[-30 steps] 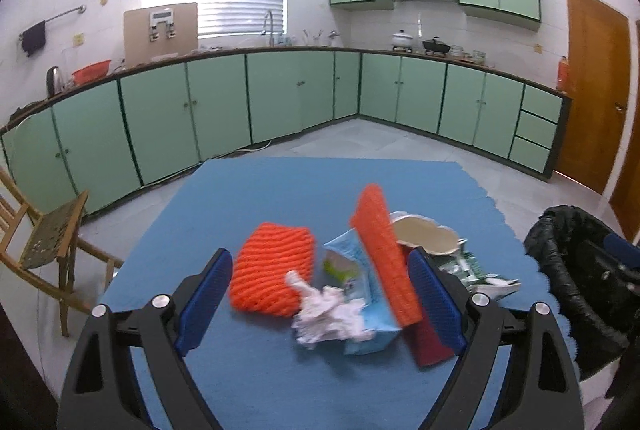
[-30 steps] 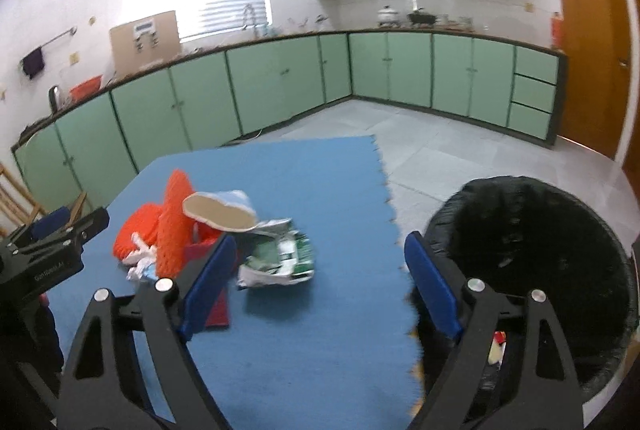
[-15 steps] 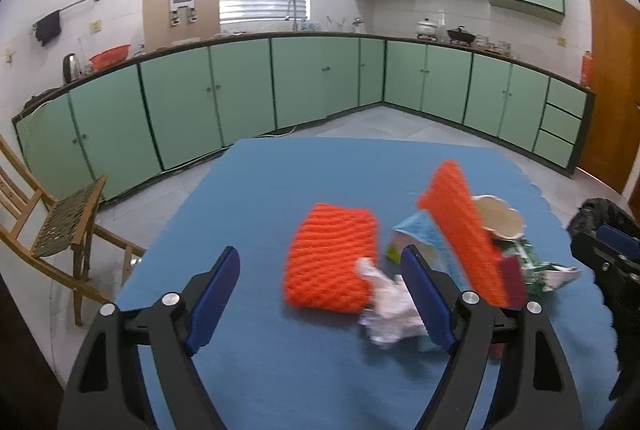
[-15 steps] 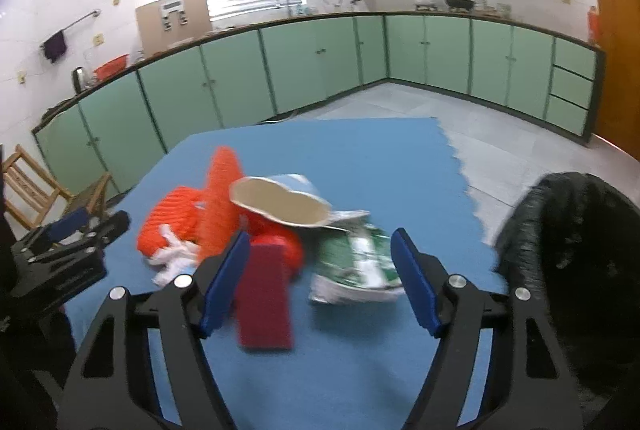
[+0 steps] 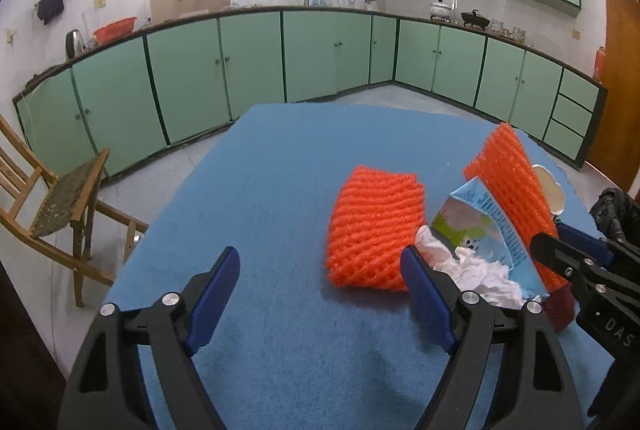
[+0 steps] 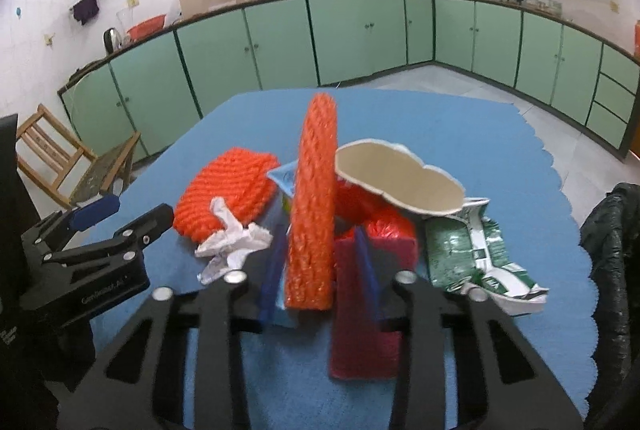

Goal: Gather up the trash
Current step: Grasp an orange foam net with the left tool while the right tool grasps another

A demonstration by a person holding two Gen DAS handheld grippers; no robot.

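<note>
Right gripper (image 6: pixel 320 270) closing, jaws narrow, about the upright orange foam net (image 6: pixel 314 205) in the litter heap on the blue mat (image 6: pixel 500 133); left gripper (image 5: pixel 320 294) wide, empty; next, presumably, carriage to the black bin bag (image 6: pixel 612 230) beyond.

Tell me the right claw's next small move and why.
Probably finish closing and lift slightly. The right claw is closing with the upright orange foam net between its jaws, and the black trash bag sits open just to its right. The left claw is open and empty.
</note>
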